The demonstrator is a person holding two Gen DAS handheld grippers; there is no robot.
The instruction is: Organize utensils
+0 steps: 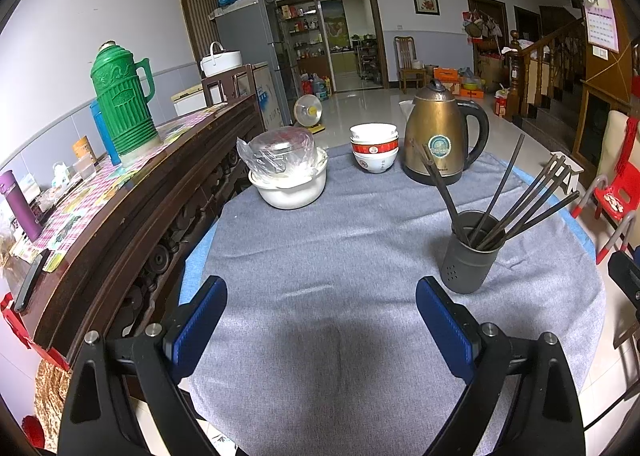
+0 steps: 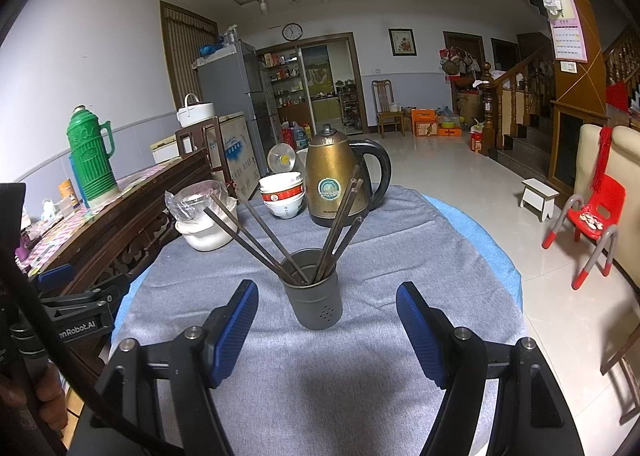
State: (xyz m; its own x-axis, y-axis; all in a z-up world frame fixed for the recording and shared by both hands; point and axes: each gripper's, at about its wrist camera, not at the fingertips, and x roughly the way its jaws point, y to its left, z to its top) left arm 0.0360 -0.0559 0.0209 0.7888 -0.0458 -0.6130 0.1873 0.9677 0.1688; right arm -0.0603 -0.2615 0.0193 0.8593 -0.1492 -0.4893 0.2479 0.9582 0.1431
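Note:
A dark grey metal holder stands on the grey tablecloth with several dark chopsticks fanned out of it. In the right wrist view the holder is straight ahead, its chopsticks leaning left and right. My left gripper is open and empty over the cloth, the holder to its right. My right gripper is open and empty, just short of the holder, which stands between and beyond the fingertips.
A brass kettle, stacked red-and-white bowls and a white pot with a bagged bowl stand at the table's far side. A wooden sideboard with a green thermos is on the left. A red chair is on the right.

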